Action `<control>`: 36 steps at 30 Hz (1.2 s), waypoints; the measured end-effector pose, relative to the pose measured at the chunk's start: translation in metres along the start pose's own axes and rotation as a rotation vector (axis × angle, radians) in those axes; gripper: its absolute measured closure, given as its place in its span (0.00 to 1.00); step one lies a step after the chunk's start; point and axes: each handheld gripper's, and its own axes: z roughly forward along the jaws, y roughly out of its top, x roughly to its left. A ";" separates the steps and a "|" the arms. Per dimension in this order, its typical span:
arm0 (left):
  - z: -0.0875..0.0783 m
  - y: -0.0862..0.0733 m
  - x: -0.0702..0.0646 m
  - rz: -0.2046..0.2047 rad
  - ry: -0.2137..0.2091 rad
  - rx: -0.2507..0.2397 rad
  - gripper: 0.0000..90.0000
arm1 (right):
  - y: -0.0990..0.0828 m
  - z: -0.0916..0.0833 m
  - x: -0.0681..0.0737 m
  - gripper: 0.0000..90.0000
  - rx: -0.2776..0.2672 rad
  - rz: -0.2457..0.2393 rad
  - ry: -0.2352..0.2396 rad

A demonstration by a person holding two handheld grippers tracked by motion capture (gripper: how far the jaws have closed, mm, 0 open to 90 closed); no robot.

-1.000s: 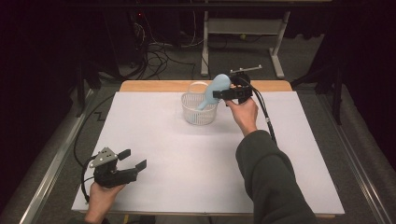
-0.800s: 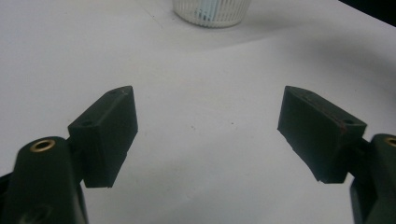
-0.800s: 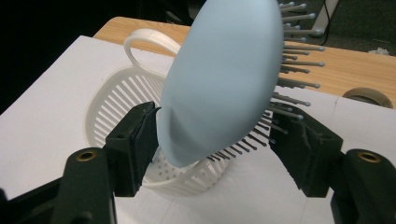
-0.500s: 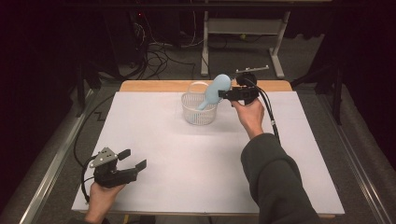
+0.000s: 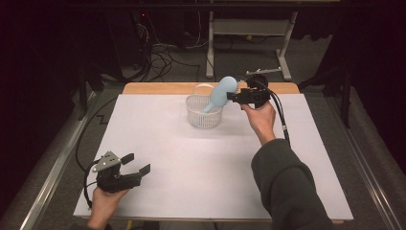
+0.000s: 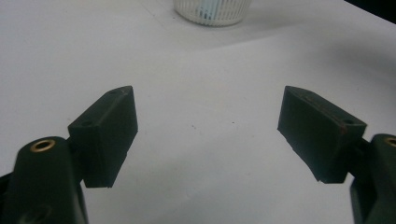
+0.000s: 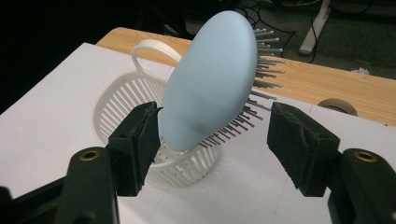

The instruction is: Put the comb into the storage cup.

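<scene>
A light-blue hairbrush (image 5: pixel 224 91) stands tilted in a white slatted basket (image 5: pixel 203 117) at the back of the table, handle down and head above the rim. My right gripper (image 5: pixel 233 96) is held level just right of the head. In the right gripper view the brush (image 7: pixel 210 84) sits between the jaws of that gripper (image 7: pixel 215 112). The left pad is at its smooth back and the right pad stands off the bristle tips, so the jaws are open. My left gripper (image 5: pixel 137 163) rests open near the front left edge, with nothing between its jaws (image 6: pixel 205 100).
A white sheet (image 5: pixel 201 163) covers the table, and a wooden strip (image 5: pixel 158 87) shows at the back. A roll of tape (image 7: pixel 337 105) lies on that strip. Cables and a metal table frame (image 5: pixel 249 28) are on the floor behind. The basket (image 6: pixel 212 9) is far ahead of the left gripper.
My right gripper has drawn a little to the right, away from the brush head. The brush stays leaning in the basket. The left hand has not moved.
</scene>
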 end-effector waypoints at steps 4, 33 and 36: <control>-0.001 0.000 0.000 -0.005 -0.003 -0.005 0.22 | -0.001 -0.006 0.000 0.39 -0.018 -0.013 -0.006; -0.001 0.000 0.002 -0.017 -0.002 -0.012 0.21 | -0.029 -0.040 -0.017 0.38 -0.060 -0.025 0.001; 0.000 0.001 0.002 -0.019 -0.004 -0.008 0.22 | -0.032 -0.043 -0.018 0.38 -0.064 -0.031 0.003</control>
